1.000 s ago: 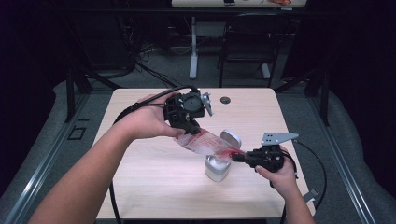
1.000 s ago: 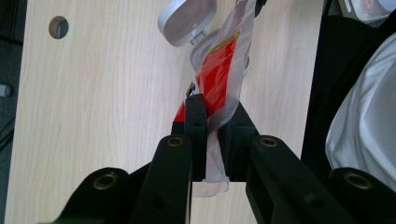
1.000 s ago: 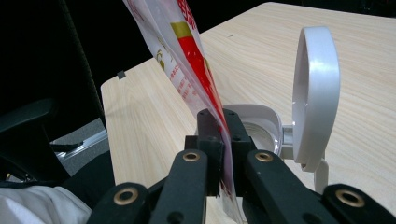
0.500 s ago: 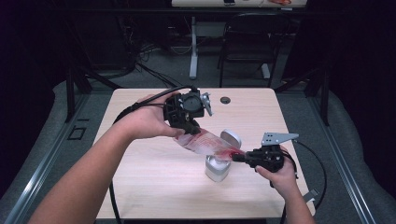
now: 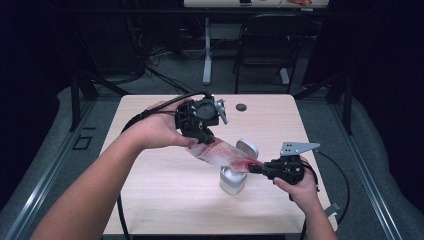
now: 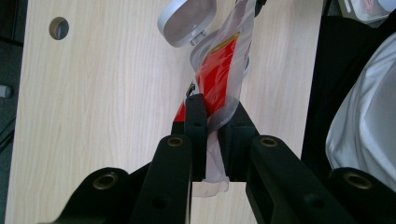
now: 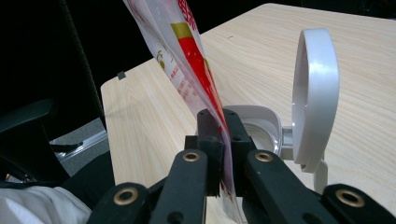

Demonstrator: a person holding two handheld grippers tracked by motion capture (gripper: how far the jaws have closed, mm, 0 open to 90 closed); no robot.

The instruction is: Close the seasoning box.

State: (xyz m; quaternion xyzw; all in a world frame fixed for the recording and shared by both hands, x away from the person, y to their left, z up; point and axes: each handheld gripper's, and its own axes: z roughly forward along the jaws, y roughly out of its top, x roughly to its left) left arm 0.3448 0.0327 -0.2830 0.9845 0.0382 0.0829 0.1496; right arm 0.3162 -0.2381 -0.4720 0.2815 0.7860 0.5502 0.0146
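Observation:
A clear plastic packet [image 5: 223, 154] with red print is stretched between my two grippers above the table. My left gripper [image 5: 202, 139] is shut on its upper end; in the left gripper view the packet [image 6: 219, 84] runs out from between the black jaws. My right gripper [image 5: 253, 169] is shut on the lower end, where the packet [image 7: 196, 65] rises from its jaws. Beneath the packet stands a small white container [image 5: 233, 181] with its round hinged lid [image 5: 247, 148] flipped open; the container [image 7: 254, 126] and its lid [image 7: 314, 93] stand just beyond the right jaws.
The light wooden table [image 5: 165, 200] has a round cable hole [image 5: 242, 107] near its far edge. Black cables trail from both grippers. A chair and desk legs stand on the dark floor beyond the table.

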